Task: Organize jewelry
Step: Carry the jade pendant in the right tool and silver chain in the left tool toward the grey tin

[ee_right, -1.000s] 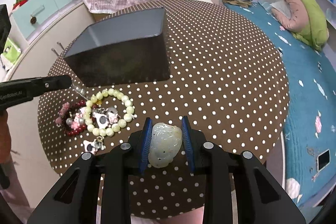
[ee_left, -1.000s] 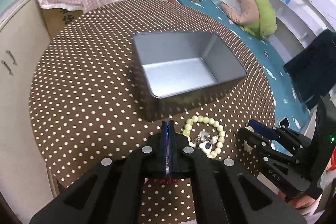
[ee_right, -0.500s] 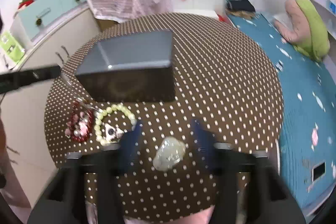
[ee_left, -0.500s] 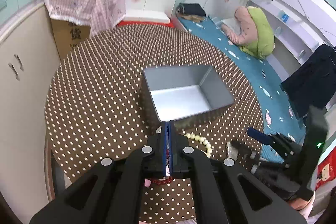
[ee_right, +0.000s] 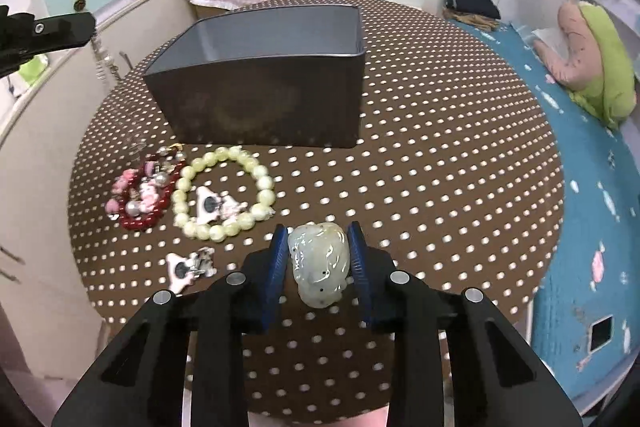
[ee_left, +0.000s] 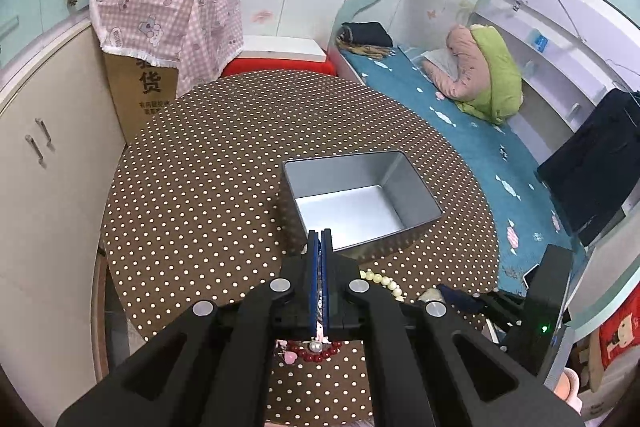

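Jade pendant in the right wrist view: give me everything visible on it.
The jade pendant is a pale green-white, translucent-looking carved stone, lumpy and rounded, with raised relief and a few small dark specks or holes. It sits between the blue pads of the right tongs, which have just been closing around it and now press on both its sides. It lies lengthwise along the fingers, over the brown polka-dot table, right of the pale bead bracelet. Whether it is lifted cannot be told.
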### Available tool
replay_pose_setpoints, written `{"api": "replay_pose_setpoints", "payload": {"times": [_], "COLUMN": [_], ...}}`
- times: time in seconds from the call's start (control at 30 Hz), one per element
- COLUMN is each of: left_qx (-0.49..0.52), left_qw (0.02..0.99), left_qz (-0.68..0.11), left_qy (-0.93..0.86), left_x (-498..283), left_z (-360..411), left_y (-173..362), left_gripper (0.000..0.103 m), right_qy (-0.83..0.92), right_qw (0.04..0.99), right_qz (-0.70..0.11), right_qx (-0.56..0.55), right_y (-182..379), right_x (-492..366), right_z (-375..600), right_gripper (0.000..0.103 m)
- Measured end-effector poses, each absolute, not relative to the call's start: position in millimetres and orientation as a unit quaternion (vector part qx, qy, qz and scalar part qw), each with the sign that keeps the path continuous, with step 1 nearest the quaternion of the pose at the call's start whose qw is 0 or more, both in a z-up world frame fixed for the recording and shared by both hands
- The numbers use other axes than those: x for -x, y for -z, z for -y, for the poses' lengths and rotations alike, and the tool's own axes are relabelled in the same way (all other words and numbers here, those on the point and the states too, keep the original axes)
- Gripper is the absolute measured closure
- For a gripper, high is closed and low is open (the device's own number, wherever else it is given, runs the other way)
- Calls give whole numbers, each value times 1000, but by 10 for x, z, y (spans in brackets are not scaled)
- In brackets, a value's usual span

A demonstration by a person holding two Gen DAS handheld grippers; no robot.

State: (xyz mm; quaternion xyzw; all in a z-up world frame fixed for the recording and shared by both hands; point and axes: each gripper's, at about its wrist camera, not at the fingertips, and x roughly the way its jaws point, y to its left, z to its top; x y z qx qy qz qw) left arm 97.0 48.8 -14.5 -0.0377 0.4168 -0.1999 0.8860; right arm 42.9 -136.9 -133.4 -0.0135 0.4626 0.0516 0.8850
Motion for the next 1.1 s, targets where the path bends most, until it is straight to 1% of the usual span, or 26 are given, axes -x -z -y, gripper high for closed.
{"api": "replay_pose_setpoints", "payload": {"times": [0.17, 0.2, 0.23, 0.37, 0.47, 0.57, 0.6, 0.63, 0.67, 0.7, 0.77, 0.87, 0.93, 0.97, 1.0, 1.1], "left_qx": [37, 37, 37, 36, 36, 38, 39, 40, 41, 42, 43, 47, 49, 49, 50, 54], "left_qw": [887, 888, 888, 889, 890, 890, 890, 890, 890, 889, 888, 885, 884, 884, 884, 883], "left_qz": [-414, -413, -412, -411, -410, -411, -412, -412, -413, -415, -420, -426, -428, -429, -430, -430], "left_qy": [200, 200, 200, 198, 197, 194, 193, 192, 190, 189, 185, 183, 182, 181, 180, 178], "left_x": [-980, -979, -987, -1014, -1024, -1019, -1014, -1020, -1026, -1035, -1047, -1053, -1045, -1042, -1036, -1030], "left_z": [-468, -460, -452, -415, -387, -397, -406, -421, -431, -443, -455, -466, -475, -480, -486, -509], "left_y": [140, 139, 137, 127, 122, 135, 145, 153, 160, 170, 205, 248, 272, 278, 284, 291], "left_gripper": [103, 103, 103, 103, 103, 103, 103, 103, 103, 103, 103, 103, 103, 103, 103, 103], "right_qy": [-52, -50, -50, -52, -48, -36, -37, -33, -22, -13, -23, -20, -24, -25, -31, -41], "right_qw": [897, 901, 904, 919, 924, 922, 918, 913, 912, 910, 897, 891, 885, 891, 893, 891], "right_qz": [-439, -430, -424, -391, -379, -385, -395, -405, -409, -413, -440, -453, -465, -453, -449, -451], "right_qx": [3, 8, 11, 16, 28, 2, -9, -23, -28, -31, -30, -8, 3, 8, 11, 13], "right_y": [1112, 1039, 983, 728, 640, 642, 669, 731, 796, 866, 1040, 1233, 1365, 1391, 1394, 1391], "right_x": [-488, -519, -541, -636, -679, -678, -687, -676, -654, -639, -644, -685, -739, -739, -753, -779], "right_z": [1452, 1440, 1442, 1479, 1458, 1566, 1578, 1635, 1647, 1663, 1635, 1553, 1499, 1483, 1469, 1467], "right_gripper": [73, 83, 91, 91, 91, 87, 71, 30, 17, 16, 16, 18, 46, 54, 60, 60]}}
